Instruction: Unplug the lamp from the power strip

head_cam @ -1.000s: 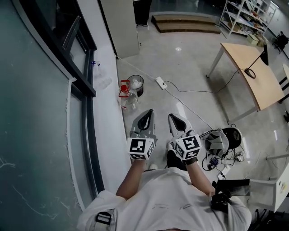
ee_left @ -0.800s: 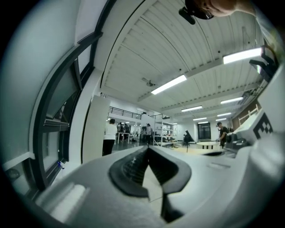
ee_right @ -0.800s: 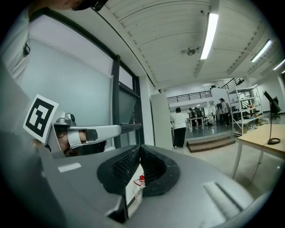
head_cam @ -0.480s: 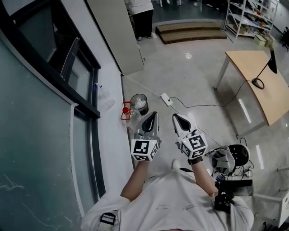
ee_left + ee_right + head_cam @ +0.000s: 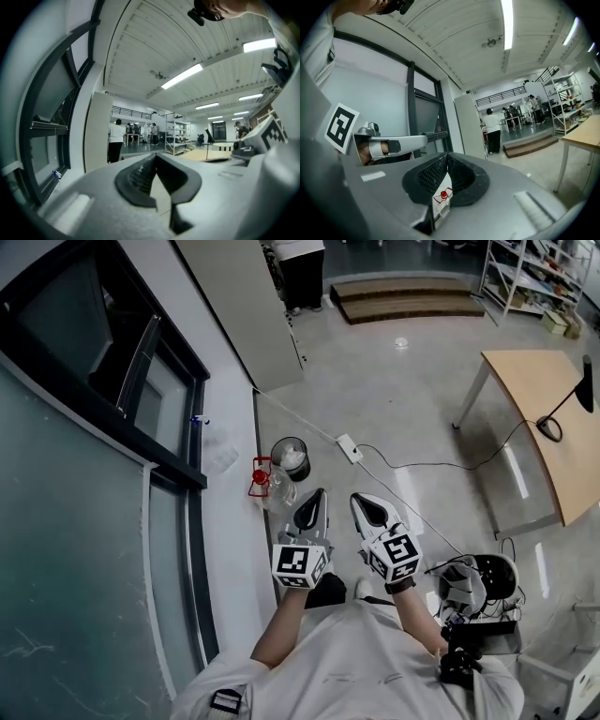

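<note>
In the head view a white power strip (image 5: 349, 448) lies on the pale floor, with a dark cable running right toward a wooden table (image 5: 525, 390). A black desk lamp (image 5: 574, 395) stands on that table. My left gripper (image 5: 313, 497) and right gripper (image 5: 362, 502) are held level side by side, short of the strip, both shut with nothing in them. In the left gripper view the jaws (image 5: 156, 157) are pressed together, and the lamp (image 5: 208, 138) shows far off. In the right gripper view the jaws (image 5: 446, 155) are likewise closed.
A dark bin (image 5: 290, 457) and a clear bottle with a red cap (image 5: 267, 486) stand by the window wall, just left of the strip. Tangled gear and cables (image 5: 469, 582) lie at my right. A person (image 5: 302, 268) stands by the steps (image 5: 412, 298) far ahead.
Both grippers have travelled forward across the floor together, and the power strip, bin and bottle now sit closer to their tips. Both stayed shut.
</note>
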A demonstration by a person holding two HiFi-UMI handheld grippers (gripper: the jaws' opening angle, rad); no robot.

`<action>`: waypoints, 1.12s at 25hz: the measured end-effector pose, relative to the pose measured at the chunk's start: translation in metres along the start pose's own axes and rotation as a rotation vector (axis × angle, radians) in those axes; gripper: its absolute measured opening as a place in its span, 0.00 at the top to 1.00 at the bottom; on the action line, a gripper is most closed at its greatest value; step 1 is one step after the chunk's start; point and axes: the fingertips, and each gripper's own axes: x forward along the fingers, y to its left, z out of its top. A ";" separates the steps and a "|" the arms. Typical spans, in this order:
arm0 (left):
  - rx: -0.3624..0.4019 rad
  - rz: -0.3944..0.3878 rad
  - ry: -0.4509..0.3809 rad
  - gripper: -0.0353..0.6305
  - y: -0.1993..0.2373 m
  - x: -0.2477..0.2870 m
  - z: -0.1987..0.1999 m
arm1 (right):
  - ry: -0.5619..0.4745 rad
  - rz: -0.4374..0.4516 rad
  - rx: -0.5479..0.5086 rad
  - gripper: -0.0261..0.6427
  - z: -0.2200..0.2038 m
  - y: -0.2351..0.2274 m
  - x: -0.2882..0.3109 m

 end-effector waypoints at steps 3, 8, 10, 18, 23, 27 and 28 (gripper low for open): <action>-0.025 0.016 0.010 0.95 0.028 0.021 -0.012 | 0.027 0.001 0.002 0.95 -0.009 -0.013 0.032; -0.066 0.013 -0.010 0.95 0.085 0.079 -0.013 | 0.067 -0.026 0.002 0.95 -0.015 -0.044 0.102; -0.064 0.001 -0.027 0.94 0.109 0.104 -0.005 | 0.053 -0.037 -0.009 0.95 -0.009 -0.049 0.132; -0.037 -0.037 -0.085 0.95 0.185 0.180 0.018 | 0.006 -0.147 -0.025 0.95 0.016 -0.100 0.203; -0.082 -0.092 0.020 0.94 0.191 0.214 -0.024 | 0.046 -0.231 0.057 0.95 -0.008 -0.141 0.213; -0.091 -0.112 0.092 0.94 0.187 0.251 -0.060 | 0.077 -0.250 0.077 0.95 -0.027 -0.180 0.223; -0.091 -0.111 0.105 0.94 0.186 0.260 -0.069 | 0.088 -0.249 0.087 0.95 -0.034 -0.190 0.226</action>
